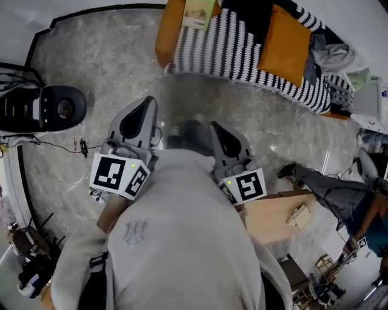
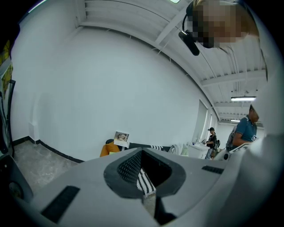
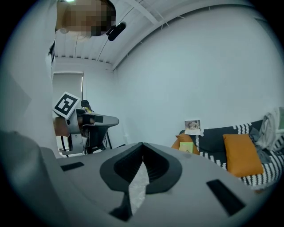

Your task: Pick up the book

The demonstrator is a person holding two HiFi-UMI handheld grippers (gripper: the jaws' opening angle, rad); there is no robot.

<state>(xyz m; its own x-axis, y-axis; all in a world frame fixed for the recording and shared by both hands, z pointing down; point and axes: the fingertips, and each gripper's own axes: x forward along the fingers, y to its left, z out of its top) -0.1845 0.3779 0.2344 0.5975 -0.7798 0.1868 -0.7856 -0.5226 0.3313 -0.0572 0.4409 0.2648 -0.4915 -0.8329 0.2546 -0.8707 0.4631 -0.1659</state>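
Book (image 1: 197, 13) lay on the end of the sofa (image 1: 166, 37), well apart from both grippers. Left gripper (image 1: 145, 106) & right gripper (image 1: 218, 130) had jaws closed, empty. Best approach: get close first, open jaws before reaching, come in level w/ book's edge.

Person in a light grey sweatshirt (image 1: 182, 242).
A stitched grey monogram (image 1: 134, 232) marked its chest; a black buckled strap (image 1: 96, 266) lay near it.
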